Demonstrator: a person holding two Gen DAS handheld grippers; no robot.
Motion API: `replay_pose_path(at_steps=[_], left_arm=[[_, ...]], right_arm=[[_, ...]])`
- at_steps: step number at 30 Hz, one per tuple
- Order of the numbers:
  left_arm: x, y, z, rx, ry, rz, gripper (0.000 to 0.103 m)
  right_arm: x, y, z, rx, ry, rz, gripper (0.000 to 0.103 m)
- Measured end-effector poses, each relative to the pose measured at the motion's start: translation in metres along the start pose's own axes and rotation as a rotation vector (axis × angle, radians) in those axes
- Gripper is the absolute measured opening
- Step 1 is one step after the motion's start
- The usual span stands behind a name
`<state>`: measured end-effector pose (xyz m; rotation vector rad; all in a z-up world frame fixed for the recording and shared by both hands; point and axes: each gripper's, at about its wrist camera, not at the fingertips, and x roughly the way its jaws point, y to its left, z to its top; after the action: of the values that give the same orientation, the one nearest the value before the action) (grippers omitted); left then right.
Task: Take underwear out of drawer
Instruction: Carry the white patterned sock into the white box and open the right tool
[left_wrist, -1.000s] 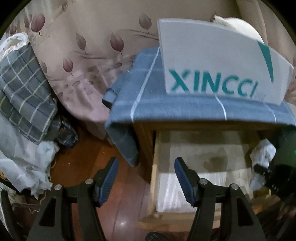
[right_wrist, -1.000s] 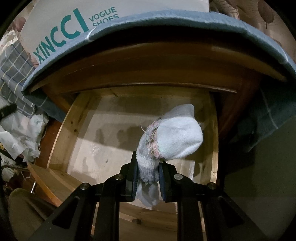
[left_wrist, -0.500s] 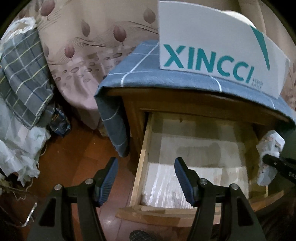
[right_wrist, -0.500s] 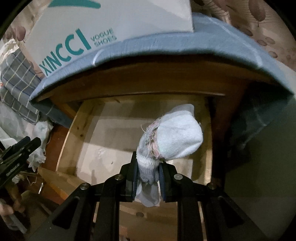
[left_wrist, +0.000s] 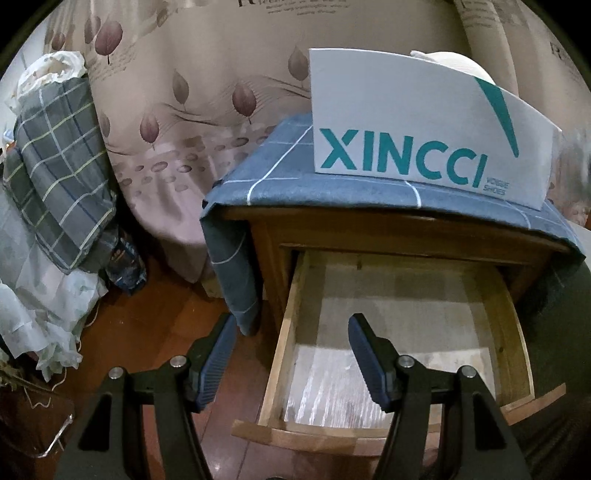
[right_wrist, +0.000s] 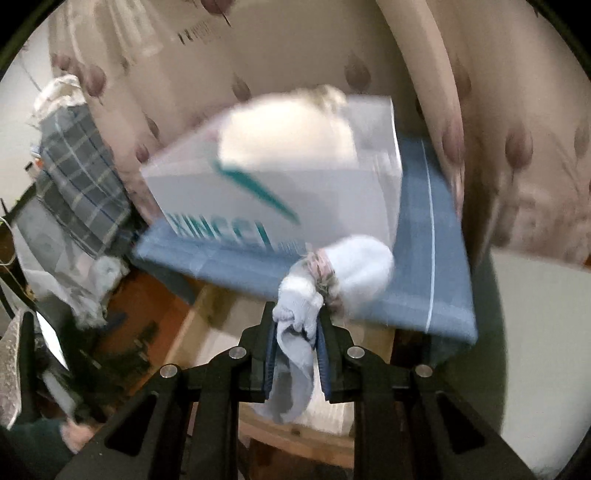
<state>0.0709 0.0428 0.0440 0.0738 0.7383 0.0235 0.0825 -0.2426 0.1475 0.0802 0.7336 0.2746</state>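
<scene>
My right gripper is shut on a bundle of white-grey underwear, held up in front of the nightstand's blue cloth top, above the drawer. The view is blurred by motion. The wooden drawer is pulled open below the nightstand top; its pale lined bottom shows nothing lying in it. My left gripper is open and empty, hovering over the drawer's left front corner and the floor.
A white XINCCI shoe box stands on the blue checked cloth, with a white thing behind it. A leaf-patterned bedspread lies behind. Plaid bedding and white bags are piled left on the wooden floor.
My right gripper has lifted the underwear up and out of the drawer to the height of the nightstand top. My left gripper has drawn back and up, showing the whole drawer.
</scene>
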Motion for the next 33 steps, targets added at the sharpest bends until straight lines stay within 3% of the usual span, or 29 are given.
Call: replay_pose_path(at_steps=[7, 15, 27, 33], left_arm=[[-0.002, 0.001, -0.001, -0.016, -0.007, 0.000, 0.064], [-0.005, 0.001, -0.001, -0.020, -0.017, -0.009, 0.065], [-0.002, -0.003, -0.002, -0.003, -0.012, -0.015, 0.065], [0.000, -0.007, -0.001, 0.010, -0.004, -0.012, 0.065]], right_arm=[[-0.027, 0.016, 0.074, -0.055, -0.102, 0.009, 0.019], [0.008, 0.005, 0.126, -0.074, -0.058, -0.079, 0.019], [0.088, -0.018, 0.131, -0.151, 0.079, -0.252, 0.019], [0.111, -0.029, 0.128, -0.151, 0.115, -0.294, 0.020]])
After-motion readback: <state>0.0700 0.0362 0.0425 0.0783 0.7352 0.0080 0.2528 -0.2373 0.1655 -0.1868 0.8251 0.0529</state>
